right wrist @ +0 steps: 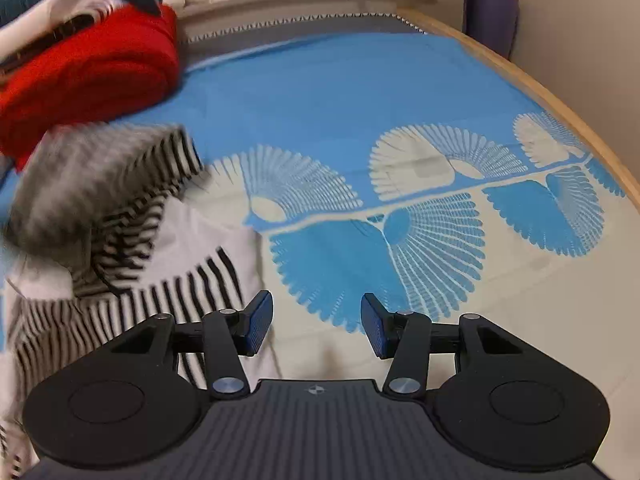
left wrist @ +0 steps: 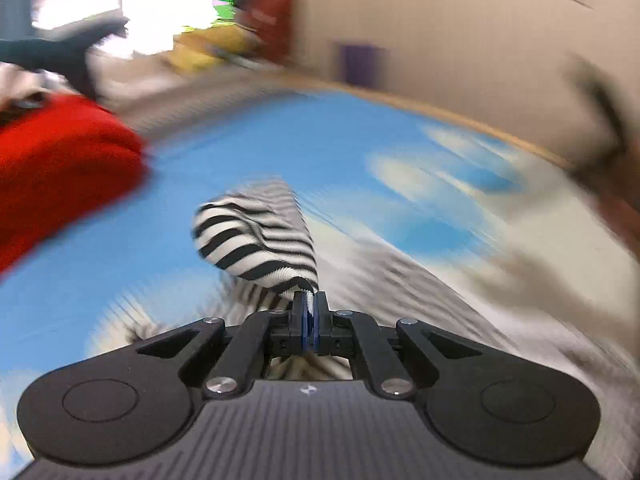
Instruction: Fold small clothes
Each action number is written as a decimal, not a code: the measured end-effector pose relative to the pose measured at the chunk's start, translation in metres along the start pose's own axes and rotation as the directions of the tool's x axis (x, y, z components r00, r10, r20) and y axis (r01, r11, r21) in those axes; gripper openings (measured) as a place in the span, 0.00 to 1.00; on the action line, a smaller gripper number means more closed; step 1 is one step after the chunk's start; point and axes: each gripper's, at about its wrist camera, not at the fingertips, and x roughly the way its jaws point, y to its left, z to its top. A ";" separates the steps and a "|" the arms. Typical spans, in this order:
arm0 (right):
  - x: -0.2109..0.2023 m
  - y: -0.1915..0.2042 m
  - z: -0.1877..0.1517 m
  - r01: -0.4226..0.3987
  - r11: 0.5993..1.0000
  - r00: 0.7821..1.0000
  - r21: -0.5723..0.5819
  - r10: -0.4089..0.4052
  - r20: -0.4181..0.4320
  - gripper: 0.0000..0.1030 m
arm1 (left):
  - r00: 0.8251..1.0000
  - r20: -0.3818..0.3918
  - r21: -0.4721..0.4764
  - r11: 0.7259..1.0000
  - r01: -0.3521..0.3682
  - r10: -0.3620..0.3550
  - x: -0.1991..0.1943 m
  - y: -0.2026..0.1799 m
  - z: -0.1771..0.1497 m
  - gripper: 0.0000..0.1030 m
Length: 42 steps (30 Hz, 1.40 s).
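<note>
While the left gripper [left wrist: 309,300] pinches an edge of the striped garment [left wrist: 256,236] lifted over the blue bedspread [right wrist: 340,88], the right gripper [right wrist: 316,326] hangs parted and empty; soft, light, floppy cloth, best held at hems or corners.

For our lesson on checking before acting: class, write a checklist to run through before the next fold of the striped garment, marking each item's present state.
1. Left gripper jaws shut on striped garment: ok.
2. Right gripper jaws open and empty: ok.
3. Blue bedspread ahead bare for laying the fold: ok.
4. Red blanket apart from the garment: cannot tell.
5. Garment lying flat: not ok, bunched.
</note>
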 end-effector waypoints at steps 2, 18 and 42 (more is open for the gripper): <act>-0.008 0.002 0.003 -0.023 0.999 1.000 0.032 0.023 0.021 0.49 | 0.981 -0.156 -0.008 0.993 0.119 -0.119 -0.026 -0.030 -0.032 0.03; 0.043 0.038 -0.034 -0.168 0.970 0.954 0.175 0.204 -0.218 0.47 | 0.944 -0.327 -0.863 0.391 -0.319 0.048 0.045 0.063 -0.085 0.33; 0.078 0.009 -0.056 -0.143 0.902 0.879 0.407 0.304 -0.366 0.07 | 0.952 -0.292 -0.858 0.415 -0.303 0.092 -0.011 0.088 -0.108 0.04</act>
